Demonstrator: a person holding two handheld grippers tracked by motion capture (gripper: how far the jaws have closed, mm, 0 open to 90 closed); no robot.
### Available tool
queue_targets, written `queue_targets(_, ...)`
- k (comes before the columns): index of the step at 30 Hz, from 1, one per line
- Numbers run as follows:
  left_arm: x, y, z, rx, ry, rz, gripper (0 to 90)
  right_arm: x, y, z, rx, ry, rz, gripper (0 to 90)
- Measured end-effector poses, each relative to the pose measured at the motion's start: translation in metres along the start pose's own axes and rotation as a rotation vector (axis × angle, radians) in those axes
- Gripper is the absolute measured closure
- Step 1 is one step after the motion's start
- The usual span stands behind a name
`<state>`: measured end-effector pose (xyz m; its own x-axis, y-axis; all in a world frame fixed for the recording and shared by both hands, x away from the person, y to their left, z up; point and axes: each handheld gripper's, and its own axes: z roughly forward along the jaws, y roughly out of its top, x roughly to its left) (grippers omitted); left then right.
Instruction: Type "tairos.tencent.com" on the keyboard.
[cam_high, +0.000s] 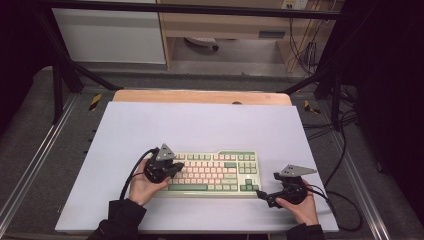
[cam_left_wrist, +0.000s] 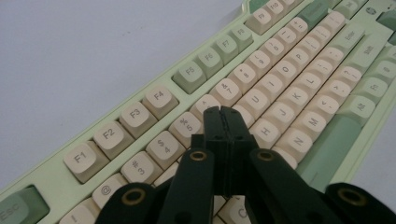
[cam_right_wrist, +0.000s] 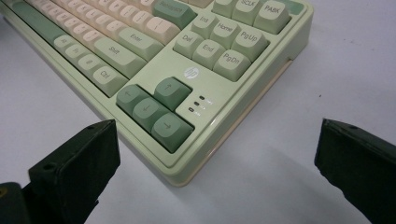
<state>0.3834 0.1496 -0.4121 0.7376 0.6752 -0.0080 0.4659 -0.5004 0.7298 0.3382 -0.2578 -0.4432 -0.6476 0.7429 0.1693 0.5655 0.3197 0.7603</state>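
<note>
1. The table carried a pale lavender sheet over most of its top; a strip of bare wood showed along the far edge.
2. The keyboard lay flat on the sheet, near the person's side and roughly centred between the two hands. Its case was light green, with cream and green keys.
3. The left gripper sat over the keyboard's left end. In the left gripper view, its fingers were clenched together with nothing between them, tips above the letter rows near the number keys. Whether the tips touched a key could not be told.
4. The right gripper stood just off the keyboard's near right corner. In the right gripper view, its fingers were released and spread wide, with the corner that bears the arrow keys ahead of the gap; they were apart from the case.
5. The left hand and right hand entered from the near edge in dark sleeves.
6. A cable trailed from the left gripper toward the sleeve.
7. A dark metal frame bordered the table. Grey floor lay on both sides.
8. Behind the table stood a white cabinet and a wooden desk, with wires hanging at the right.
</note>
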Motion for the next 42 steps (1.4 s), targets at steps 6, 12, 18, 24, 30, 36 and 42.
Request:
queue_targets(6,0.0,0.0,0.007,0.008,-0.003,0.003,89.8,0.0,0.0,0.0,0.003,-0.001,-0.002,0.7)
queue_targets(12,0.0,-0.001,0.01,0.009,-0.006,-0.003,89.8,0.0,0.0,0.0,0.002,-0.003,-0.003,0.7)
queue_targets(18,-0.001,-0.002,0.012,0.009,-0.008,0.003,89.8,0.0,0.0,0.0,0.002,-0.003,-0.005,0.7)
queue_targets(24,-0.001,-0.003,0.014,0.013,-0.006,0.009,89.8,0.0,0.0,0.0,0.007,-0.001,-0.005,0.7)
queue_targets(30,-0.002,-0.004,0.014,0.01,-0.013,0.009,89.8,0.0,-0.001,0.0,0.005,0.001,-0.011,0.6)
queue_targets(36,-0.002,-0.003,0.008,-0.006,-0.016,0.006,89.8,0.0,0.0,0.0,0.007,0.002,-0.003,0.6)
queue_targets(42,-0.003,-0.003,0.003,-0.016,-0.021,0.009,89.8,0.0,0.0,0.0,0.007,0.002,-0.007,0.7)
